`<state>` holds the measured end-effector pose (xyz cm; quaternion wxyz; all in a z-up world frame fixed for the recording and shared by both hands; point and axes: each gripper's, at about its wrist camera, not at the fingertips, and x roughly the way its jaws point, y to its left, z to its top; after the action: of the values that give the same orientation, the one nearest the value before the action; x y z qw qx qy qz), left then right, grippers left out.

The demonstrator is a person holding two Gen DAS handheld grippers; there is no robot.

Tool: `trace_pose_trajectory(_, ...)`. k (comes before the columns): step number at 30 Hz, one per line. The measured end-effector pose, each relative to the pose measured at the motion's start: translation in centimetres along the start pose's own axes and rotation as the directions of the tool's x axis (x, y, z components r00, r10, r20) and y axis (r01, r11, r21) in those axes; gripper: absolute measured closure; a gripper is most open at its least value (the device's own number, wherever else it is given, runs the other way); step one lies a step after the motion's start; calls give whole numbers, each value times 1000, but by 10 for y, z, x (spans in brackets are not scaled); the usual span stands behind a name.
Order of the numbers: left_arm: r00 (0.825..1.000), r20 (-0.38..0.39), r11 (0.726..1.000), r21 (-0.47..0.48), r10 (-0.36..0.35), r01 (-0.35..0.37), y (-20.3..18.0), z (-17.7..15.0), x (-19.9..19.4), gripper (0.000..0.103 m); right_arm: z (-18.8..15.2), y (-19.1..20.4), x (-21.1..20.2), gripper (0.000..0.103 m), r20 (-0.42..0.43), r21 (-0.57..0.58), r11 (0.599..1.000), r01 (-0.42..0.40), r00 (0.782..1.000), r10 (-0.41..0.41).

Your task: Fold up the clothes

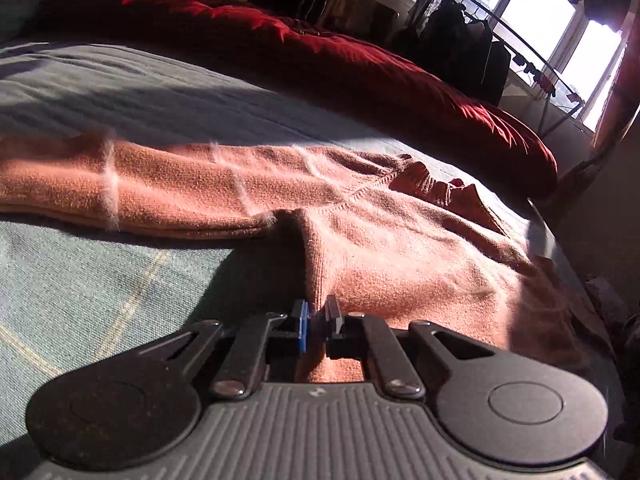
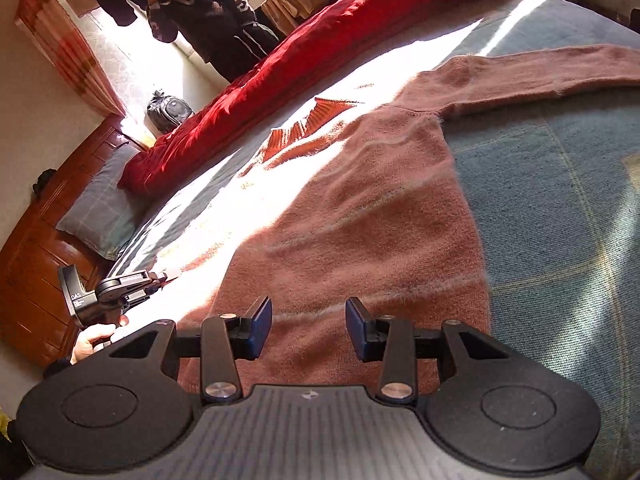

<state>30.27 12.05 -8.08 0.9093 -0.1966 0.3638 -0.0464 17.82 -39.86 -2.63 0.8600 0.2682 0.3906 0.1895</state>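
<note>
A fuzzy salmon-pink sweater [image 1: 400, 240] lies flat on the blue-green bed cover [image 1: 80, 288], one sleeve stretched to the left. My left gripper [image 1: 318, 316] is shut on a raised fold of the sweater's side edge. In the right wrist view the sweater [image 2: 360, 208] spreads ahead, its ribbed collar [image 2: 304, 124] far away and a sleeve running off to the right. My right gripper [image 2: 309, 328] is open and empty just above the sweater's hem. The left gripper [image 2: 132, 284] shows at the sweater's left edge, held by a hand.
A red duvet [image 1: 360, 60] lies bunched along the far side of the bed, also in the right wrist view [image 2: 320, 48]. A pillow [image 2: 100, 212], wooden headboard [image 2: 36, 240], backpack [image 2: 168, 110] and a standing person [image 2: 208, 12] are at the left. A clothes rack [image 1: 480, 40] stands by the windows.
</note>
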Motion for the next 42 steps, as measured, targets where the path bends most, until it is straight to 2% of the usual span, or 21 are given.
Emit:
trace_pose_trajectory(3, 998, -55, 1000, -13, -11, 10, 4, 0, 11, 96, 1, -2, -1, 58, 5, -1, 1000, 3, 1000, -3)
trace_pose_trajectory(4, 998, -59, 1000, 9, -6, 6, 2, -3, 12, 93, 2, -3, -1, 57, 6, 0, 1000, 4, 1000, -4)
trace_pose_trajectory(6, 998, -58, 1000, 11, -9, 10, 1, -10, 9, 92, 2, -6, -1, 57, 12, 8, 1000, 8, 1000, -8)
trace_pose_trajectory(9, 996, -79, 999, -31, -31, 28, 10, -15, 0, 79, 2, -11, -6, 56, 29, 26, 999, 23, 999, -24)
trace_pose_trajectory(14, 986, -141, 990, -125, -84, 66, 27, -34, -21, 67, -1, -17, -21, 53, 70, 51, 999, 17, 997, -21)
trace_pose_trajectory(20, 958, -173, 935, -313, -228, 166, 43, -78, -50, 63, -13, -25, -29, 52, 84, 90, 996, -6, 996, -2)
trace_pose_trajectory(24, 948, -164, 907, -374, -272, 195, 45, -99, -67, 62, -22, -23, -34, 52, 90, 100, 995, -28, 996, 19)
trace_pose_trajectory(28, 927, -178, 870, -438, -330, 226, 45, -114, -70, 61, -28, -19, -40, 51, 97, 96, 995, -37, 995, 28)
trace_pose_trajectory(30, 924, -187, 875, -427, -333, 229, 39, -117, -70, 63, -30, -18, -43, 51, 100, 93, 995, -41, 994, 32)
trace_pose_trajectory(31, 929, -190, 887, -406, -318, 221, 34, -117, -72, 67, -31, -17, -44, 51, 102, 92, 995, -43, 994, 34)
trace_pose_trajectory(32, 936, -194, 905, -373, -293, 205, 28, -116, -74, 73, -32, -16, -46, 51, 106, 92, 995, -45, 994, 35)
trace_pose_trajectory(33, 943, -199, 923, -335, -268, 191, 21, -114, -76, 90, -32, -15, -48, 51, 109, 89, 995, -43, 994, 33)
trace_pose_trajectory(35, 957, -189, 948, -274, -219, 163, 11, -108, -84, 91, -33, -13, -52, 51, 114, 81, 996, -38, 993, 29)
trace_pose_trajectory(38, 971, -144, 960, -230, -192, 156, 4, -98, -100, 93, -32, -14, -56, 51, 121, 79, 997, -22, 993, 12)
trace_pose_trajectory(42, 973, -149, 972, -188, -174, 145, 2, -90, -114, 92, -32, -16, -63, 51, 131, 76, 997, 2, 991, -12)
